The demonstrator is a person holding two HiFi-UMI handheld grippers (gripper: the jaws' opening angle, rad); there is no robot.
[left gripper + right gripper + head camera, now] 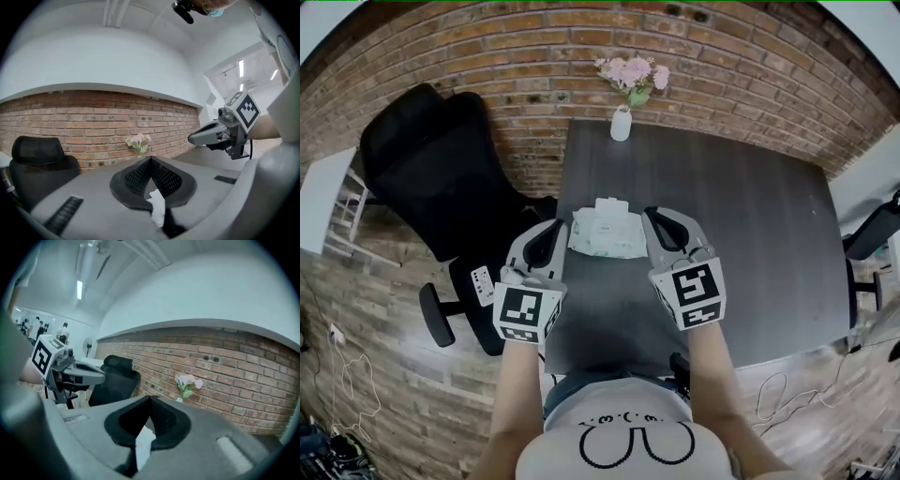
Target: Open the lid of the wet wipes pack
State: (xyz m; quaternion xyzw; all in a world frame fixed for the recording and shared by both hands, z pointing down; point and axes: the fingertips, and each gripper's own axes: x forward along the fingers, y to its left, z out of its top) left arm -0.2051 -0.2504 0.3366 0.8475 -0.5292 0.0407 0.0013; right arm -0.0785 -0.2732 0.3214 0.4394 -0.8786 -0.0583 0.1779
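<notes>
Both sets of fingers are pressed together, and neither the left gripper (553,234) nor the right gripper (654,223) is touching the wet wipes pack (607,238). The pack lies flat on the bench (750,234), between the two sets of fingers and below them. In each gripper view a white sliver shows in the slit behind the closed tips. I read it as the pack beneath, not something held.

The pack is pale green and white, soft and a little crumpled. A white flap (610,207) sits at its edge beyond my fingertips. I judge that to be the lid folded back, though it is too small to be sure. If so, the opening is done. If not, one gripper must pin the pack while the other hooks the lid's lip.
</notes>
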